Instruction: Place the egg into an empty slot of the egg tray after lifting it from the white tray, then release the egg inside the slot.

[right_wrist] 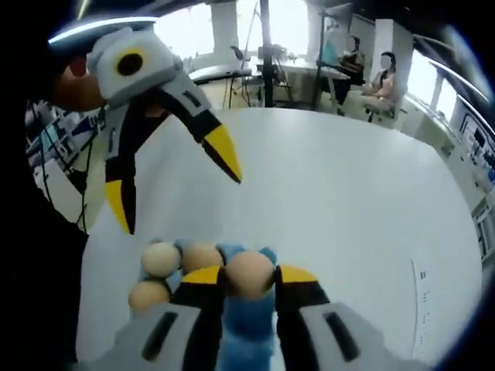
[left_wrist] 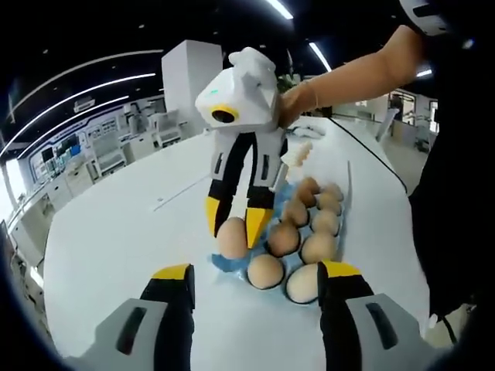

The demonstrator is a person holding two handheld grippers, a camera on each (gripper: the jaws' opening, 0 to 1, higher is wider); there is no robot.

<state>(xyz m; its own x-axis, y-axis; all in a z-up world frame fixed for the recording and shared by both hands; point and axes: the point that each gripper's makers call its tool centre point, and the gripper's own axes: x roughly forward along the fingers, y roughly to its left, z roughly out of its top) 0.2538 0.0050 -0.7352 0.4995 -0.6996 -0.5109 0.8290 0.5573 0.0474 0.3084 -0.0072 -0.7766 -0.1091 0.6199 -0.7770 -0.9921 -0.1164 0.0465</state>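
My right hand-held gripper (right_wrist: 249,280), clamped on an egg (right_wrist: 249,272) above the blue tray (right_wrist: 246,328), could crack it if squeezed.

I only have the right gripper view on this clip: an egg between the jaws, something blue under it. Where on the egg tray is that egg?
Observer: In the left gripper view, the right gripper holds the egg at the near left corner of the blue egg tray. I can't tell if it is seated.
Operator: Are the slots beside it free?
Observer: No, brown eggs sit in the slots to its right, in rows running to the tray's far end.
Operator: And the white tray?
Observer: The white tray lies just past the egg tray's far end, near the person's hand.
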